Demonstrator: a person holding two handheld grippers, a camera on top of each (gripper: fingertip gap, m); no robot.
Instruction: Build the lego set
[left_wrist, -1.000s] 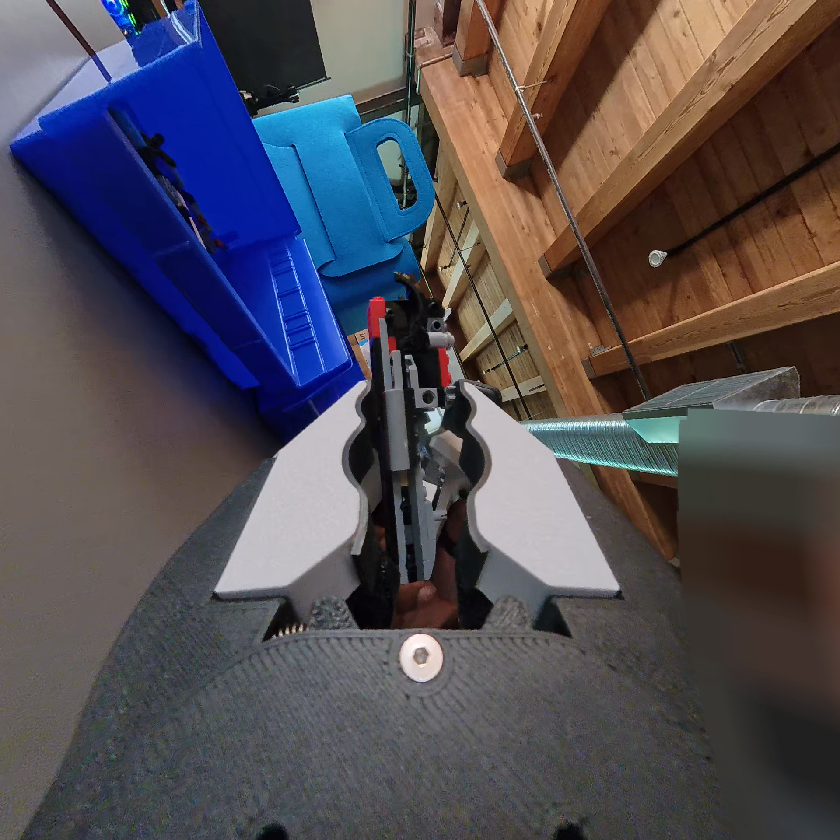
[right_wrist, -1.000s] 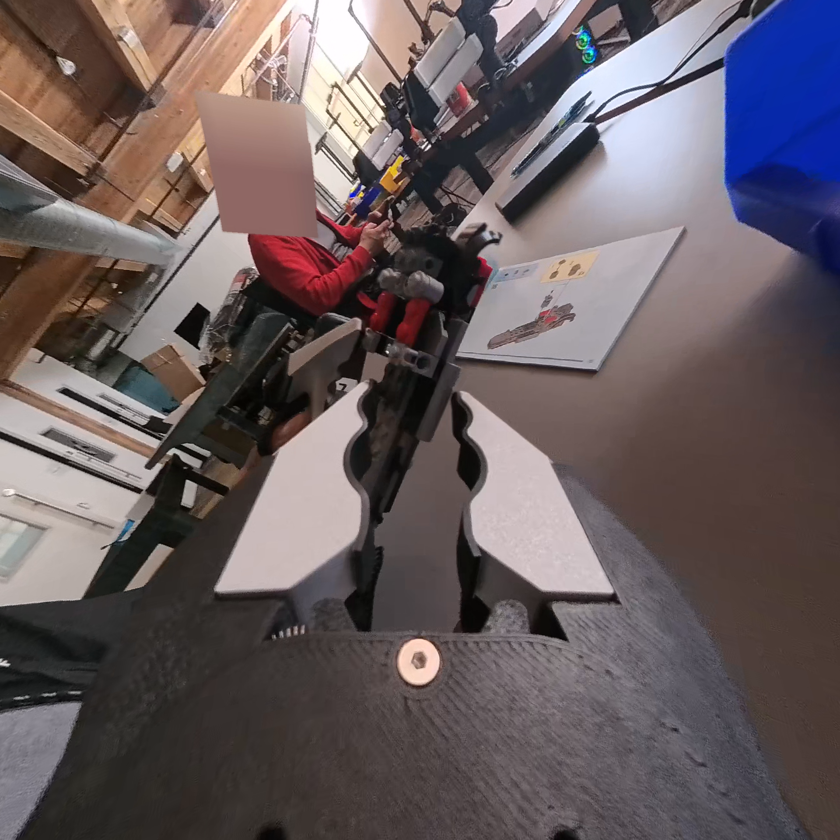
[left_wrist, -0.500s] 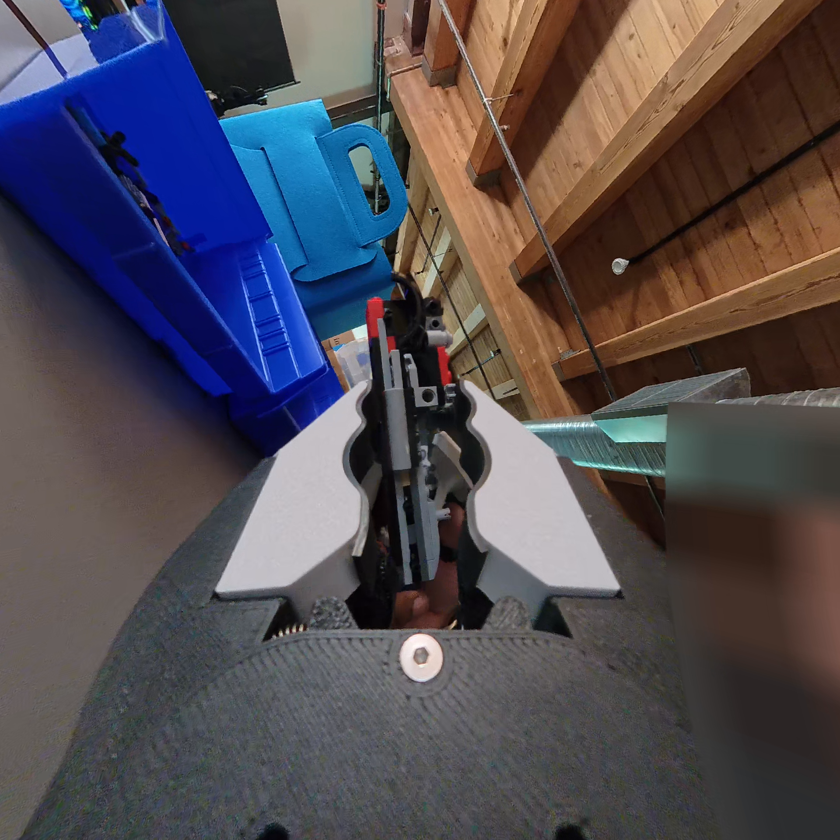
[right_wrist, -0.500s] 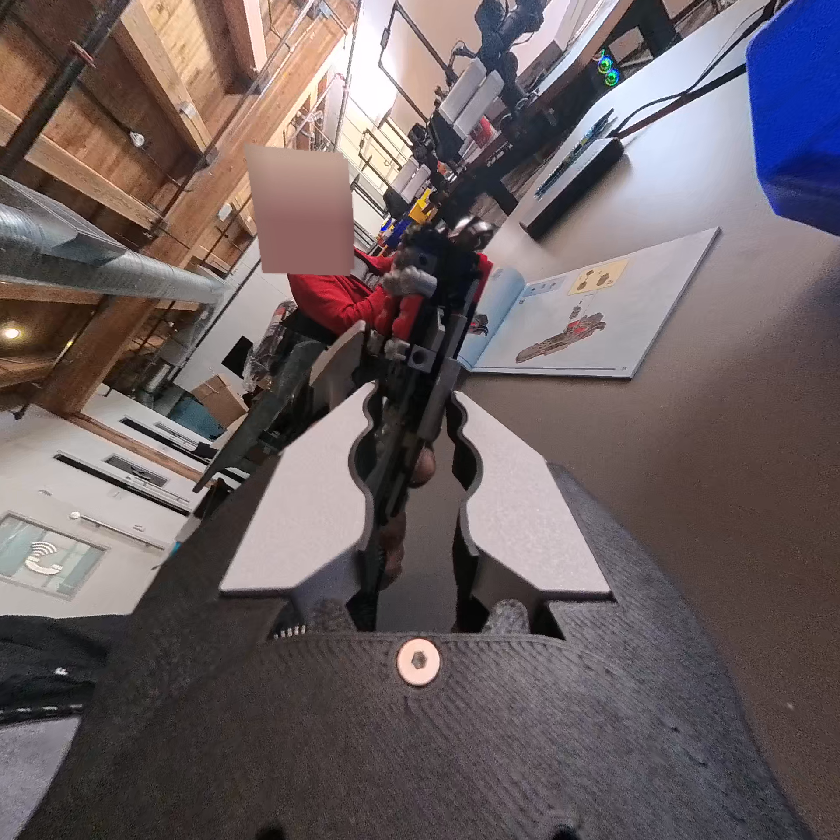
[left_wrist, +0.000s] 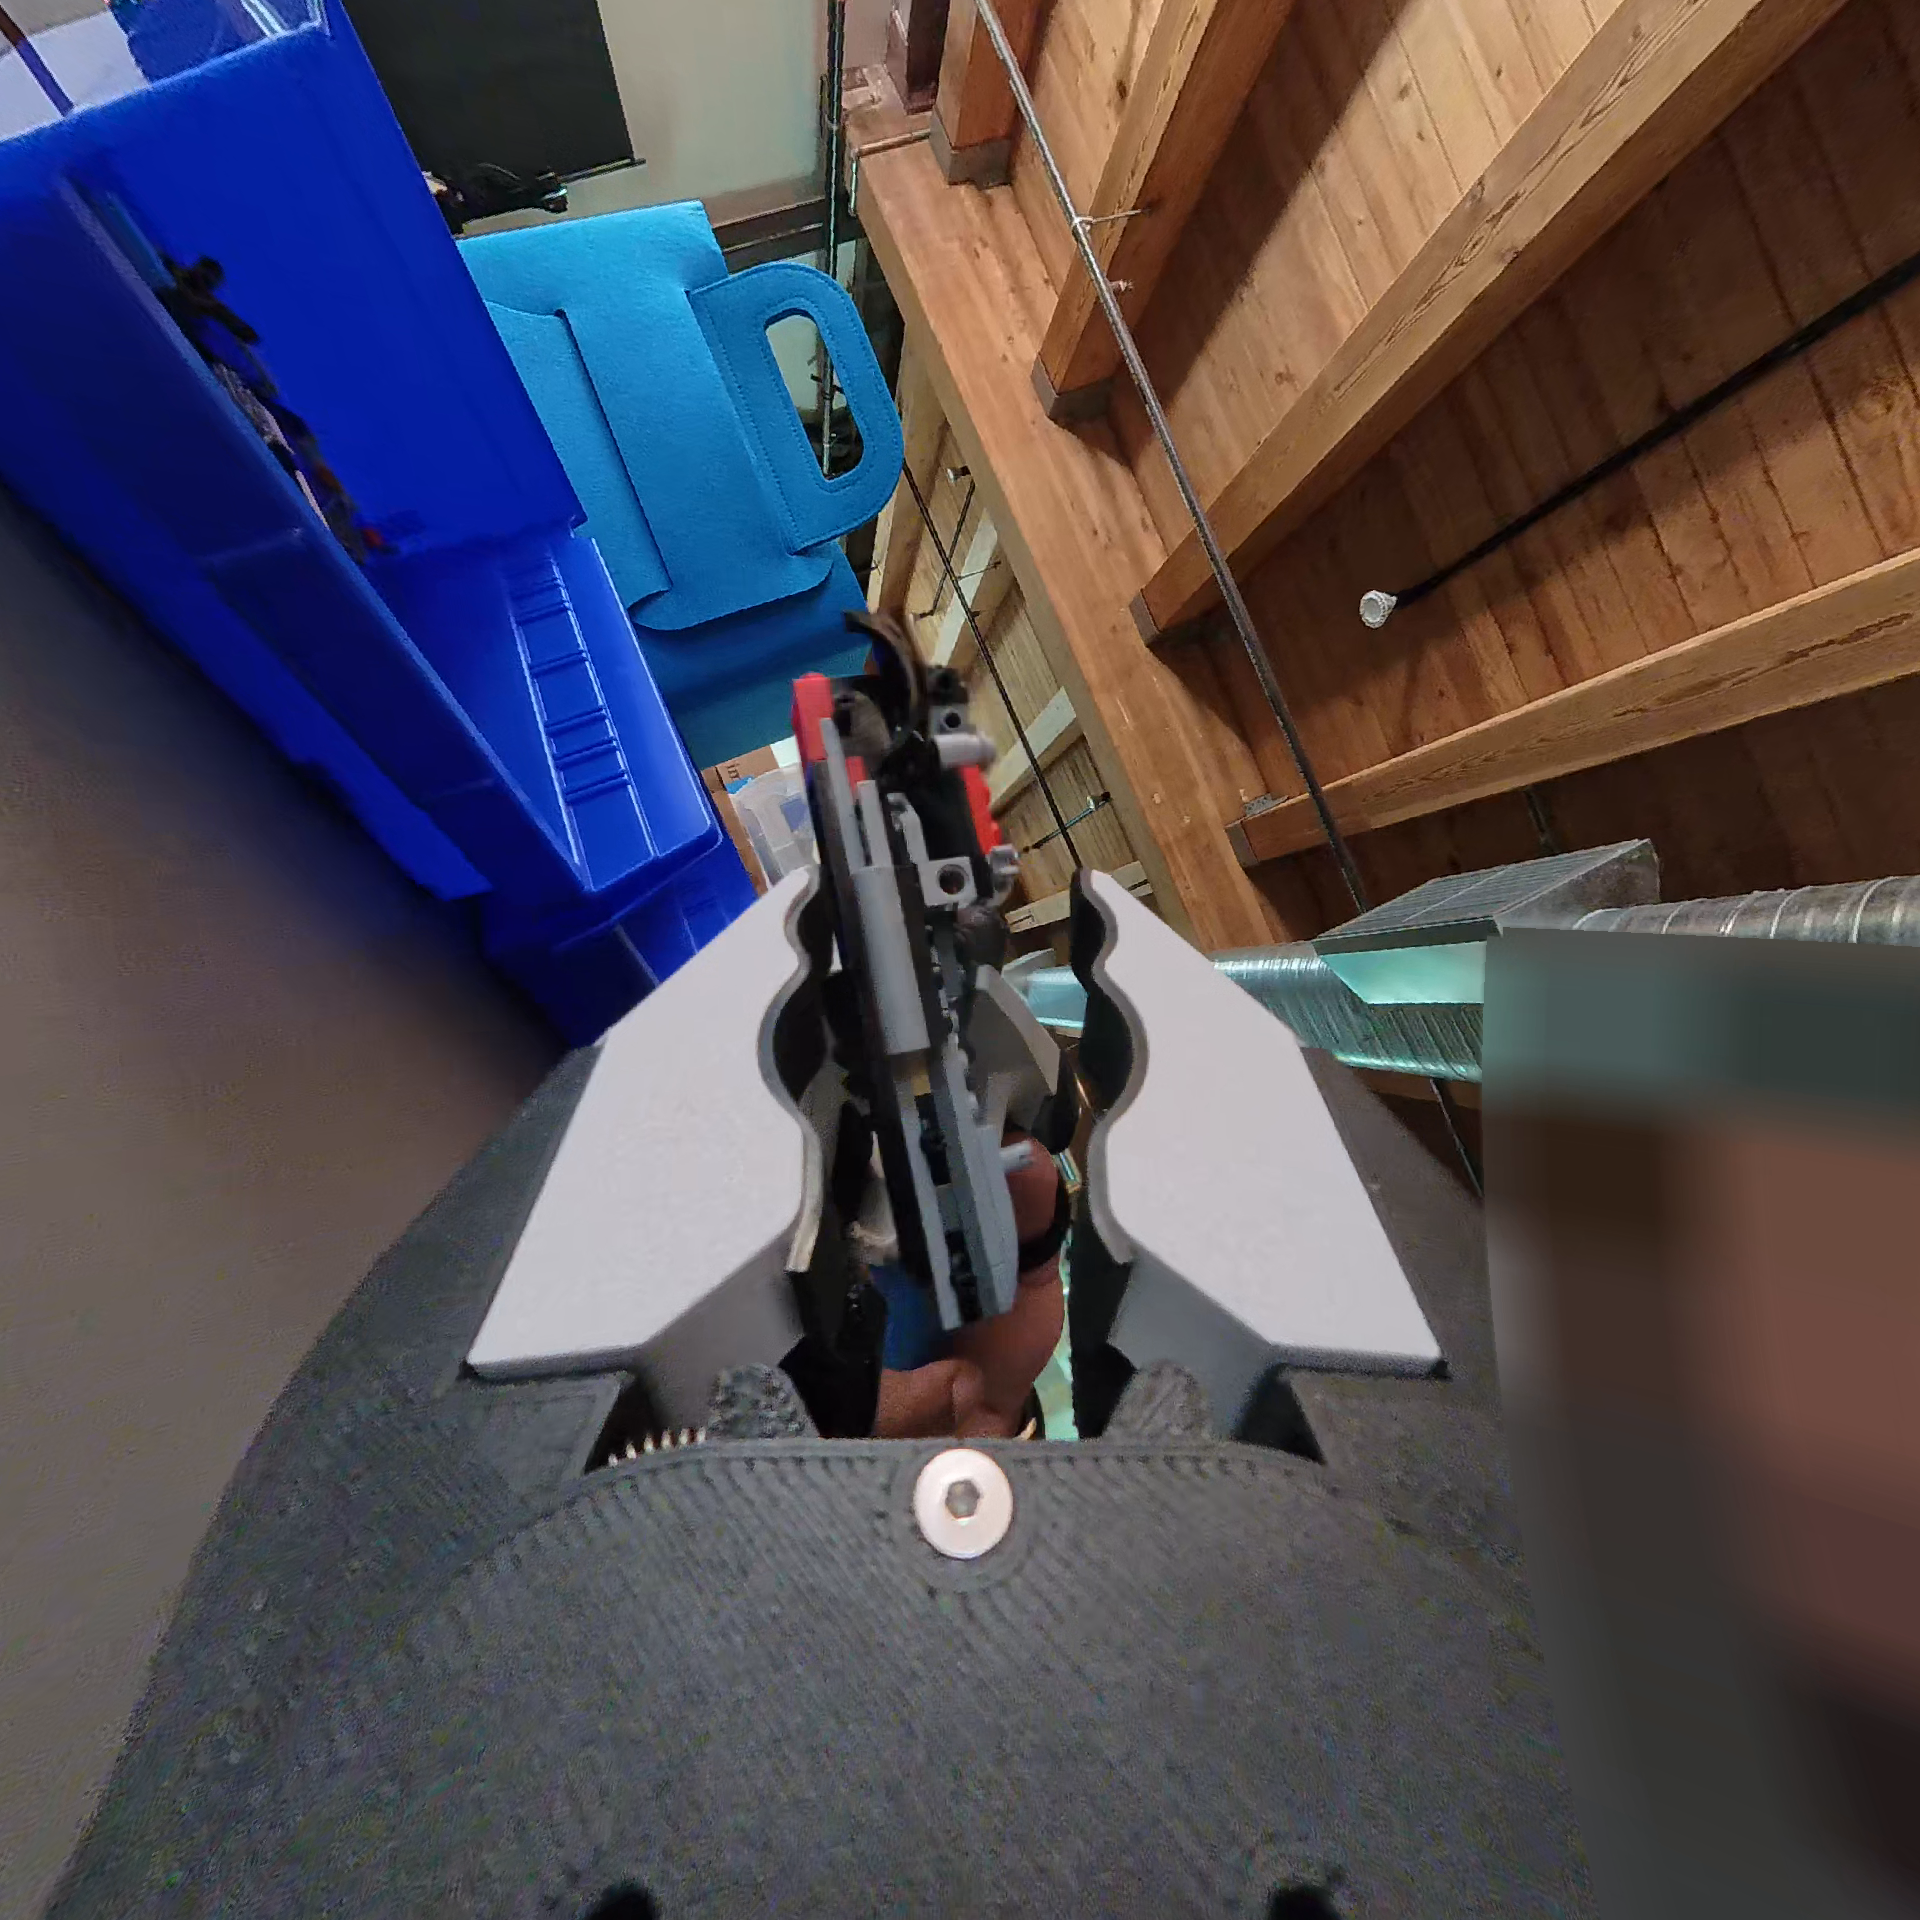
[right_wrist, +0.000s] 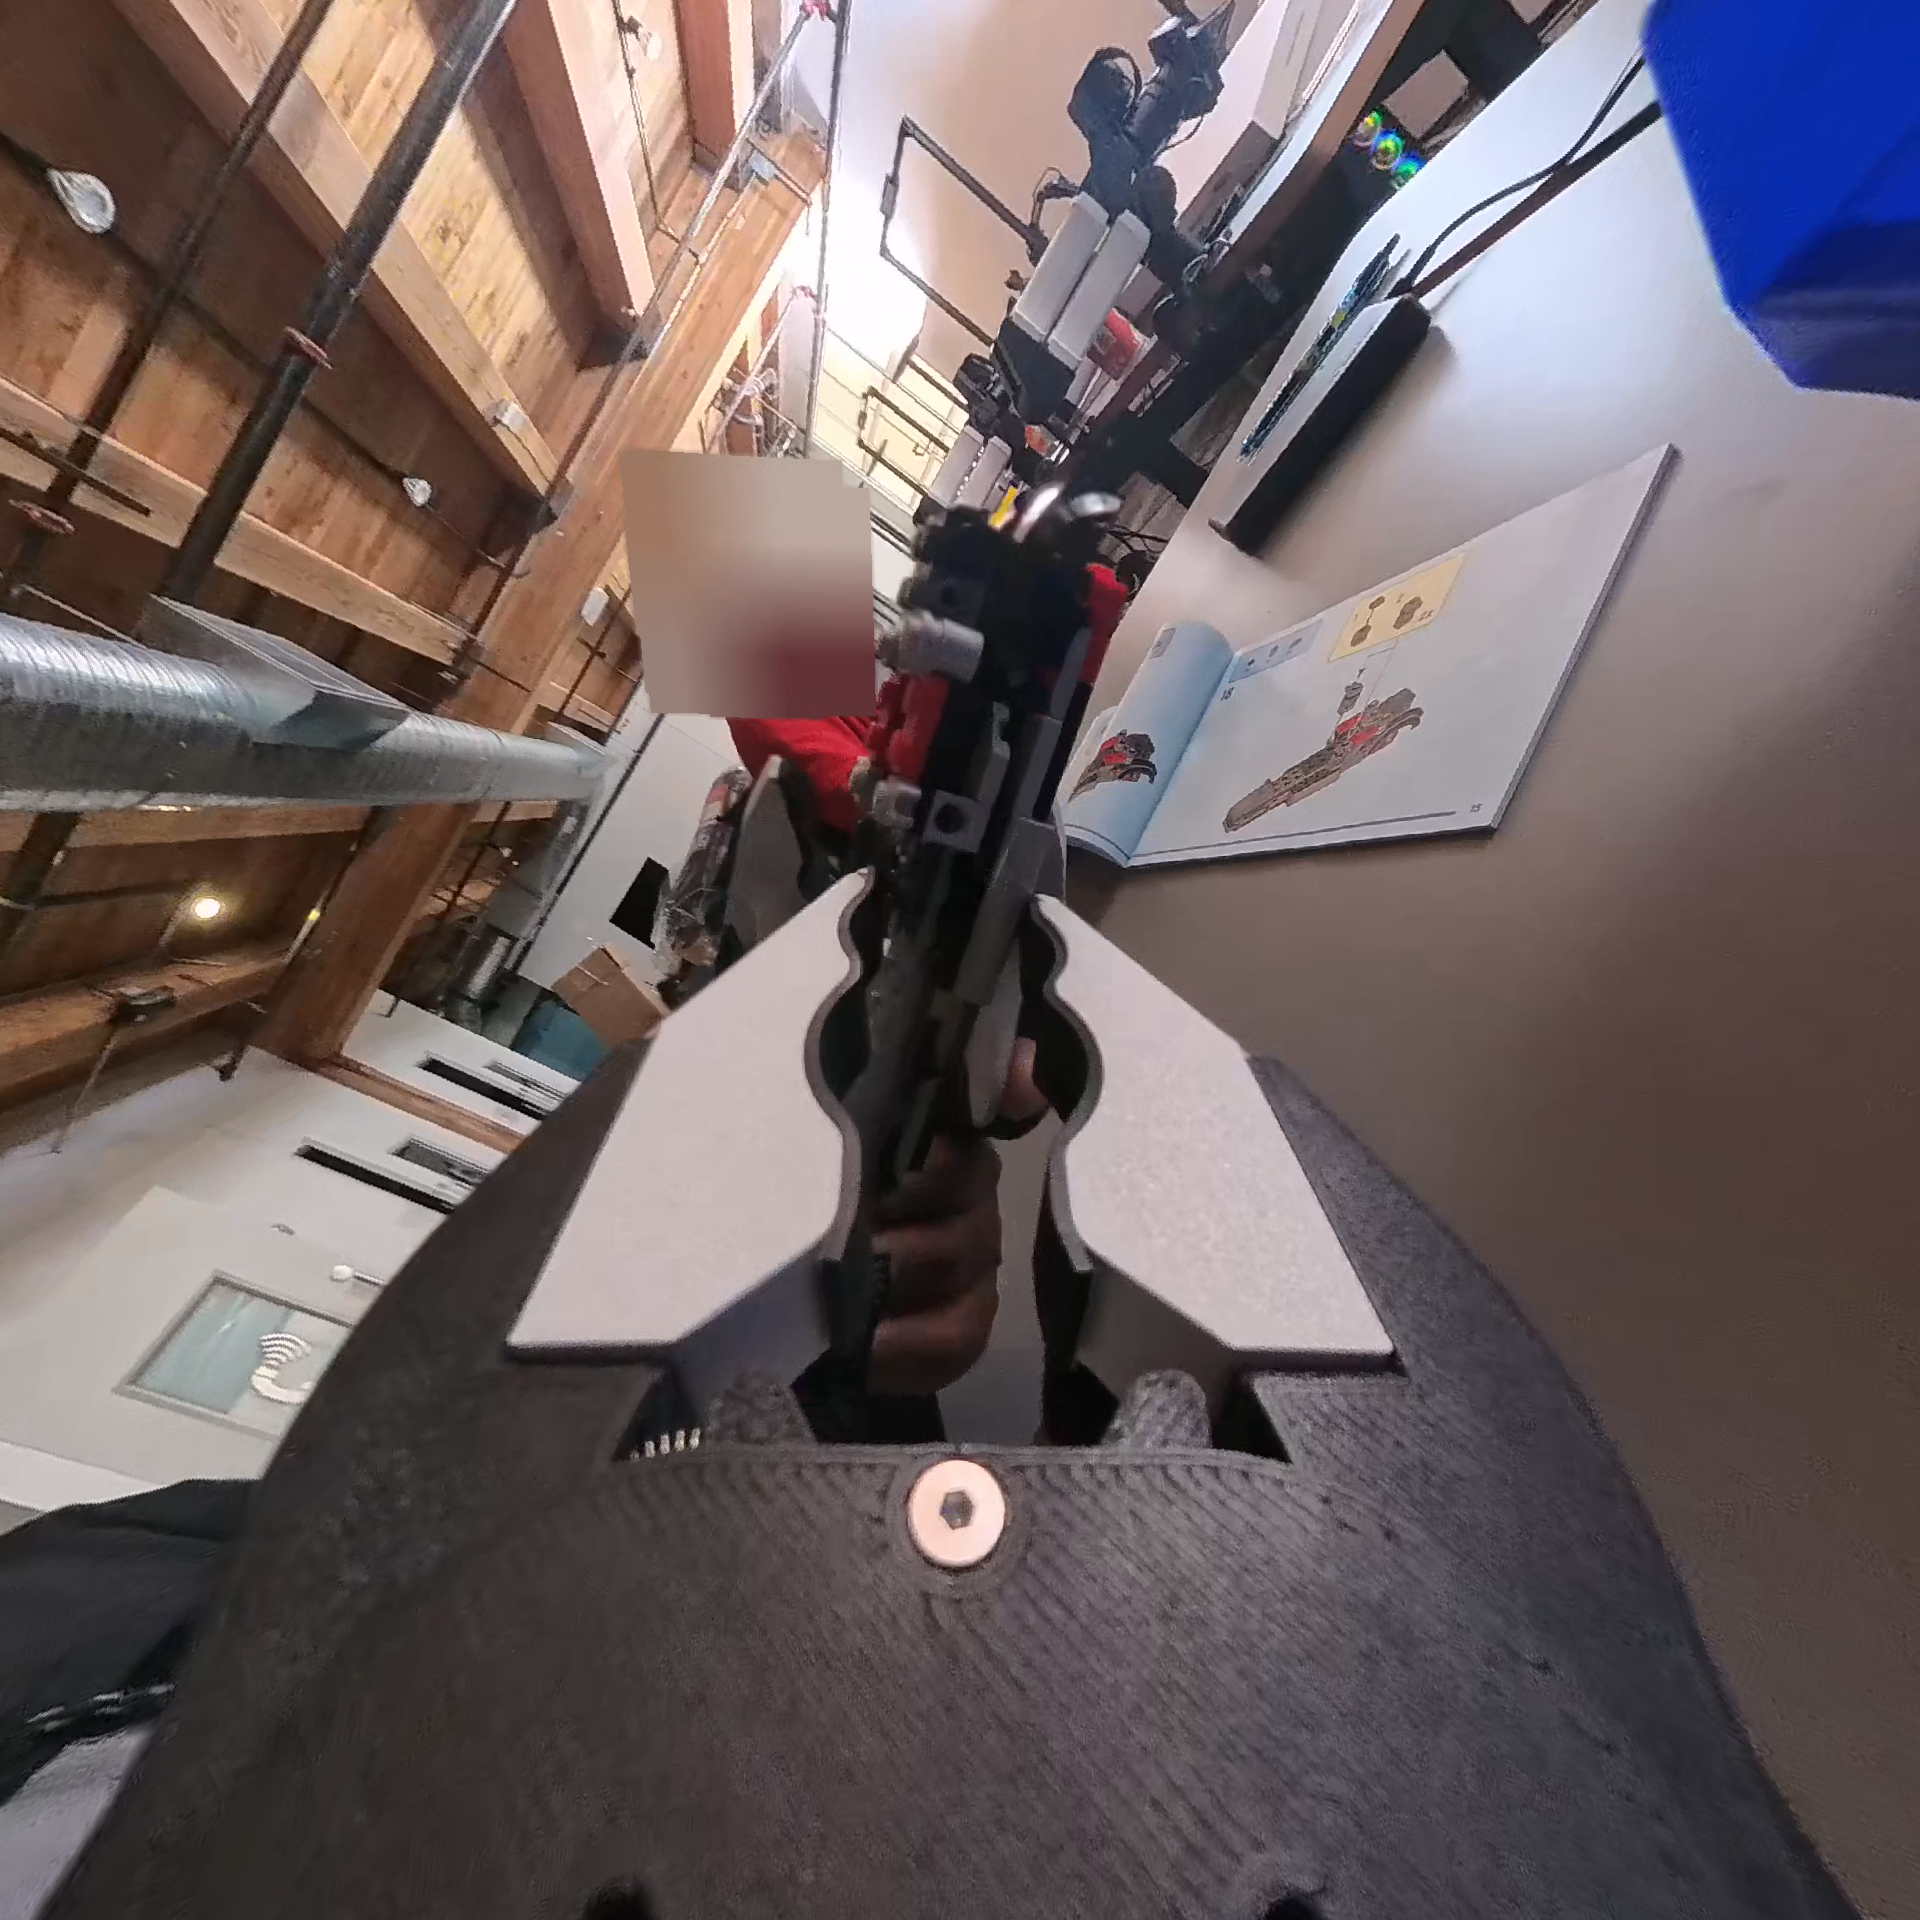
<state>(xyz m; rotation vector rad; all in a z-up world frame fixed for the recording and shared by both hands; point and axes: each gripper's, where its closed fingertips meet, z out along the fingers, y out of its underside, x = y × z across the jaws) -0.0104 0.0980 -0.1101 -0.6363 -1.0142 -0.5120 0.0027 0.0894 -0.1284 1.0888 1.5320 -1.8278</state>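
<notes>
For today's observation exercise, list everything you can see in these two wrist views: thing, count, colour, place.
Lego model: one, grey, black and red, between the fingers of both tools, off the table.
Instruction booklet: one, pale blue pages, lying open on the table.
Table: one, grey-brown.
Storage bins: blue, count unclear, on the table's far side.
Felt bag: one, light blue with a handle, behind the bins.
Black bar-shaped device: one, on the table beyond the booklet.
Duct: one, silver, under the wooden ceiling beams.
Person in red sleeve: one, in the background.
Left tool: grey fingers, gap visible on one side of the model.
Right tool: grey fingers, likewise.
Hand: one, behind the model.
</notes>
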